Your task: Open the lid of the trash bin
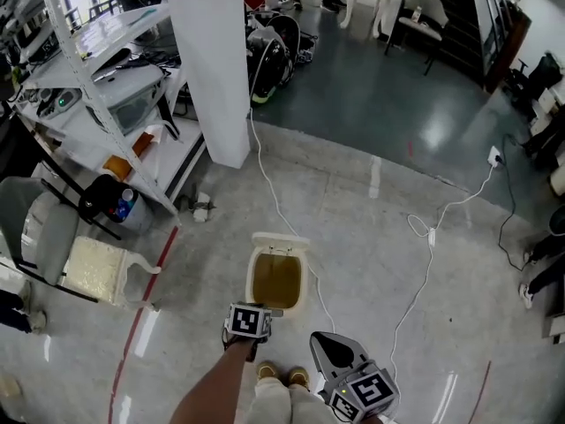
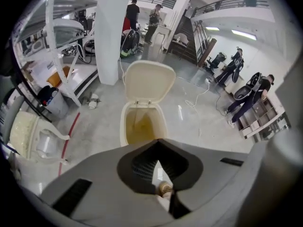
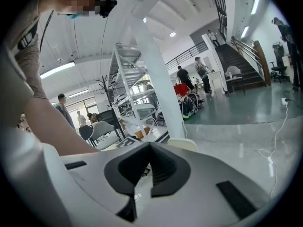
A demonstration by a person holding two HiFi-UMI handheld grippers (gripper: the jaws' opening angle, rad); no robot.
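A small cream trash bin (image 1: 277, 281) stands on the floor in front of the person's feet. Its lid (image 1: 281, 241) is swung up and back, so the yellowish inside shows. In the left gripper view the bin (image 2: 140, 126) lies straight ahead with its lid (image 2: 148, 82) upright behind it. My left gripper (image 1: 265, 312) hovers at the bin's near edge, jaws shut and holding nothing. My right gripper (image 1: 328, 347) hangs to the right of the bin and nearer the person, also shut and empty. The right gripper view catches only the lid's top edge (image 3: 183, 144).
A white pillar (image 1: 212, 60) rises beyond the bin. A shelving rack (image 1: 97, 78) and a chair with a cushion (image 1: 88, 268) stand to the left. White cables (image 1: 424, 237) trail over the floor on the right, and one runs past the bin. A red floor stripe (image 1: 146, 307) lies left.
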